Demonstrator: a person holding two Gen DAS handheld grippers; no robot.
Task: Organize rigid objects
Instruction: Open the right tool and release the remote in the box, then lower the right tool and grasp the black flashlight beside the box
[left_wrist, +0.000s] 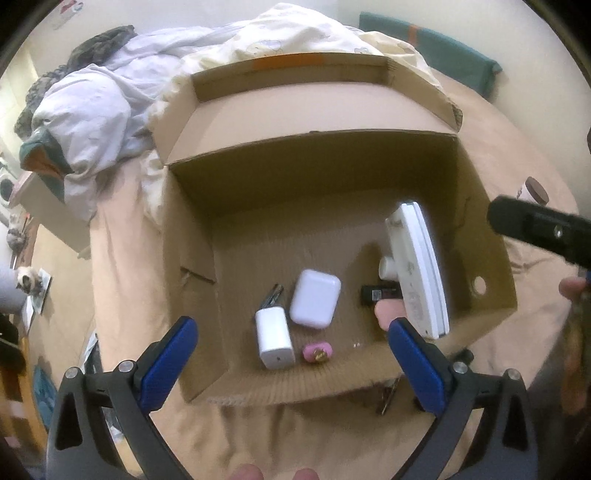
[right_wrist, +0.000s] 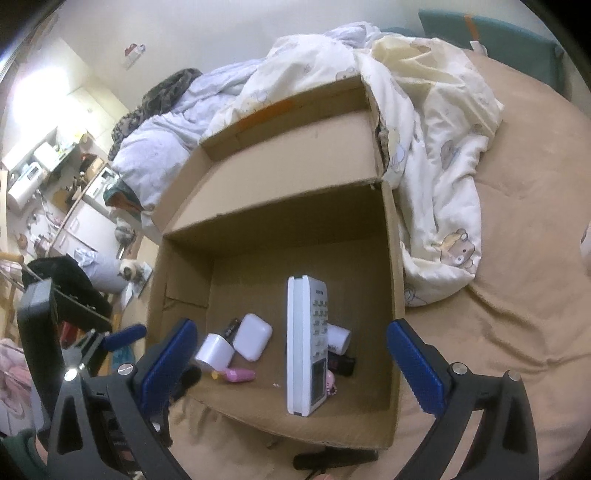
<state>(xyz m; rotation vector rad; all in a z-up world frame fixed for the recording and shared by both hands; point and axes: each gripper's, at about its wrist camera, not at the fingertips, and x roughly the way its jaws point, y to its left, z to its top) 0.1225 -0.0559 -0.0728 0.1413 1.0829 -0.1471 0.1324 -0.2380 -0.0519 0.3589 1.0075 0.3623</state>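
Between the open right gripper (right_wrist: 291, 350) fingers stands the remote (right_wrist: 306, 343).

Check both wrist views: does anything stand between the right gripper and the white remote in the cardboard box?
Nothing visible does. The right gripper hangs open above the cardboard box, and the white remote, propped on edge, lies between its fingers' lines with only air above.

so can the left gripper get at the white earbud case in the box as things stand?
Probably yes. The left gripper is open and empty above the cardboard box, which is open-topped. The earbud case lies flat, top exposed. The white charger sits close beside it, so one finger has little room there.
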